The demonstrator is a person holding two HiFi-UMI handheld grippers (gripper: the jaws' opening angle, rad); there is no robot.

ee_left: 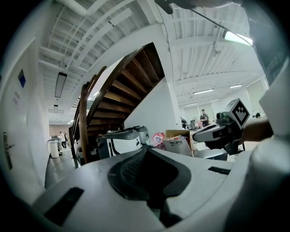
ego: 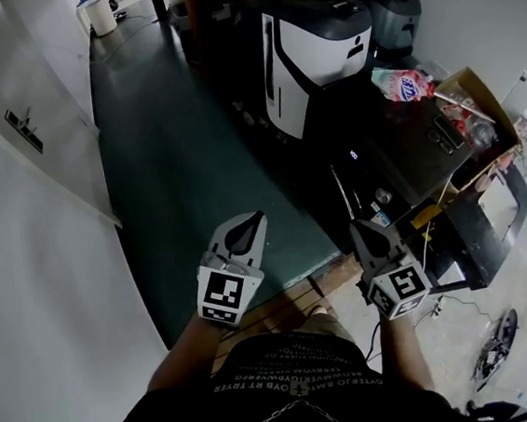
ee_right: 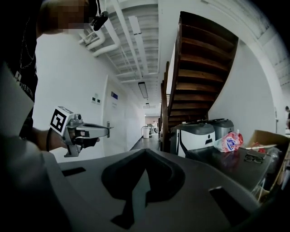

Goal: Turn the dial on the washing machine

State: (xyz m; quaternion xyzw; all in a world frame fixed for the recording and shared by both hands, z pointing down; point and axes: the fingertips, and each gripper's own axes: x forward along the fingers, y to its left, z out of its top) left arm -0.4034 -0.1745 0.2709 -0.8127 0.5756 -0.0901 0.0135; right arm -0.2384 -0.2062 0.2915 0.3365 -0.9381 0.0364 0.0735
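Both grippers are hovering side by side, pointing forward and touching nothing. The left gripper is holding its jaws pressed fully together with nothing between them, and the right gripper is doing the same, tips meeting and empty. The dark washer is standing ahead and to the right of the right gripper, a pink bag lying at its far end. Its small round dial is sitting just beyond the right gripper's tip, apart from it
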